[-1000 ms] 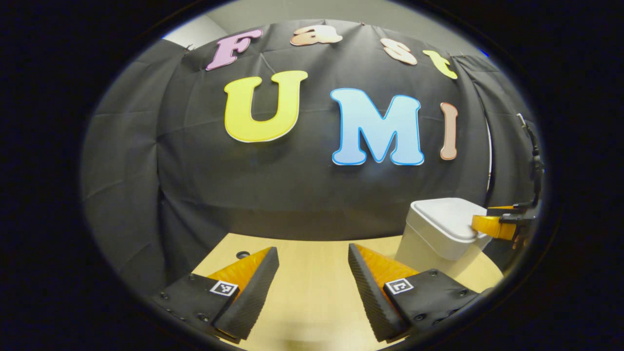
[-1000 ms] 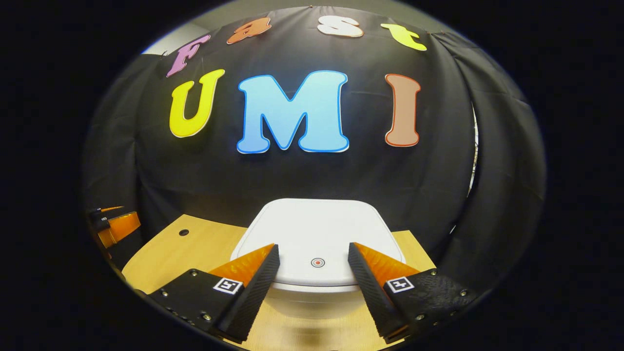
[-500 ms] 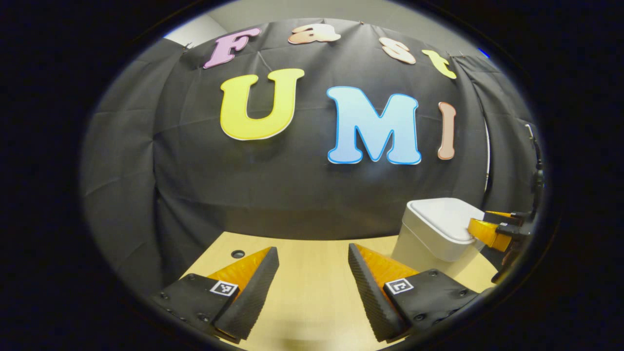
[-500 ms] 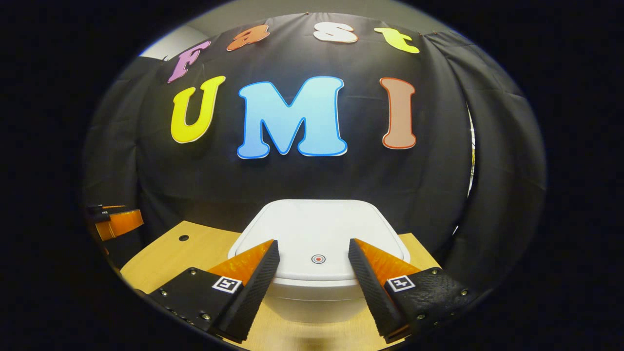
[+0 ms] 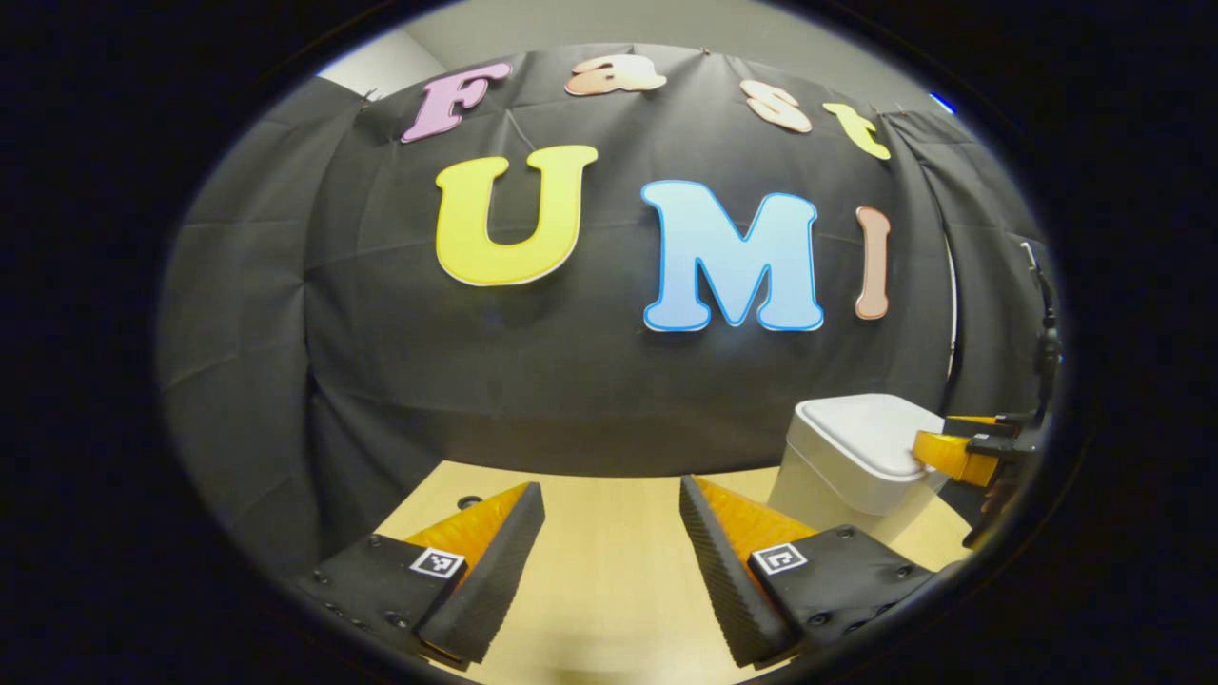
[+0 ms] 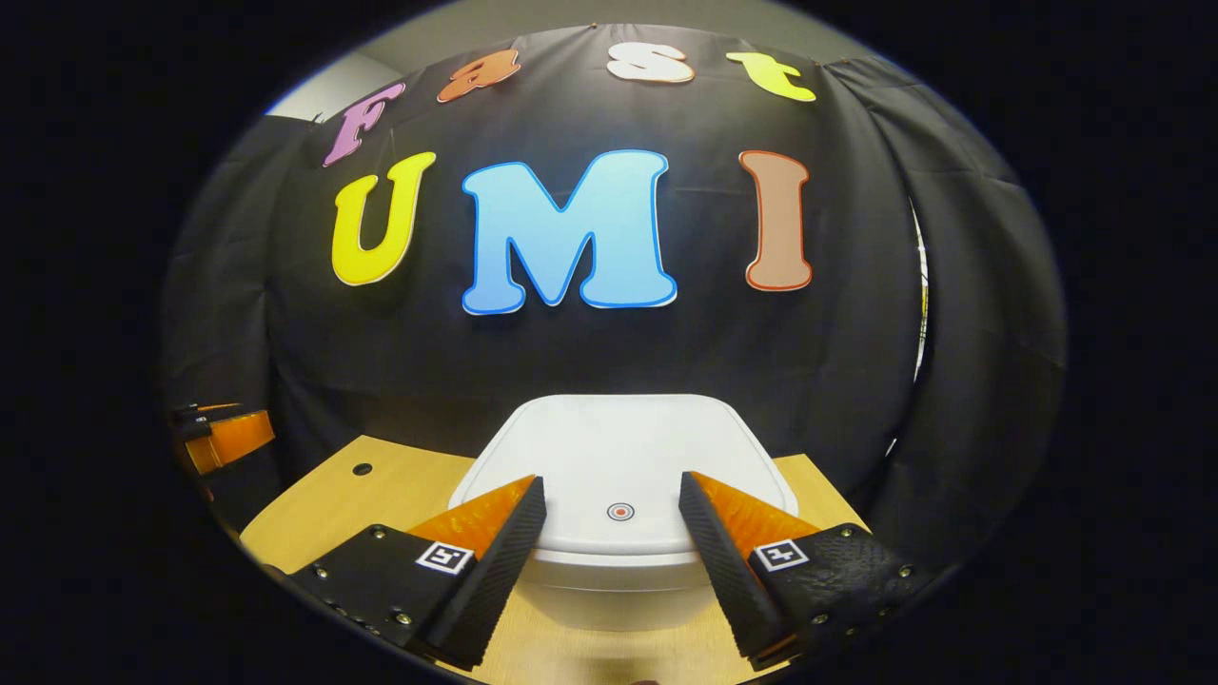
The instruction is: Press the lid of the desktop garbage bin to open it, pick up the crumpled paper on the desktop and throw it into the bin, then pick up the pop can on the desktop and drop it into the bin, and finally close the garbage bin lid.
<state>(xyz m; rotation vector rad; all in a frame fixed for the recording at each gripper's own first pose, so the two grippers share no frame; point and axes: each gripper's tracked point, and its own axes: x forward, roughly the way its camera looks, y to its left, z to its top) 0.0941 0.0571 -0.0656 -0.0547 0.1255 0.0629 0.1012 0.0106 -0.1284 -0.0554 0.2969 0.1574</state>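
Note:
The white garbage bin [image 6: 623,580] stands on the wooden table with its lid [image 6: 618,457] down; a small red target dot [image 6: 619,512] marks the lid near its front edge. My right gripper [image 6: 612,518] hangs open at the bin's near edge, one finger on each side of the dot and nothing between them. In the left gripper view the same bin [image 5: 847,466] sits at the right, with the right gripper [image 5: 956,447] at its near rim. My left gripper [image 5: 612,523] is open over bare table to the left of the bin.
The light wooden table [image 5: 609,561] ends at the black cloth wall behind. A small dark round hole [image 6: 362,469] sits in the tabletop at the back left. The left gripper [image 6: 224,440] shows at the left edge of the right gripper view.
The right gripper has stayed at the bin's front edge with only slight bobbing. The lid is still down. The left gripper has barely shifted.

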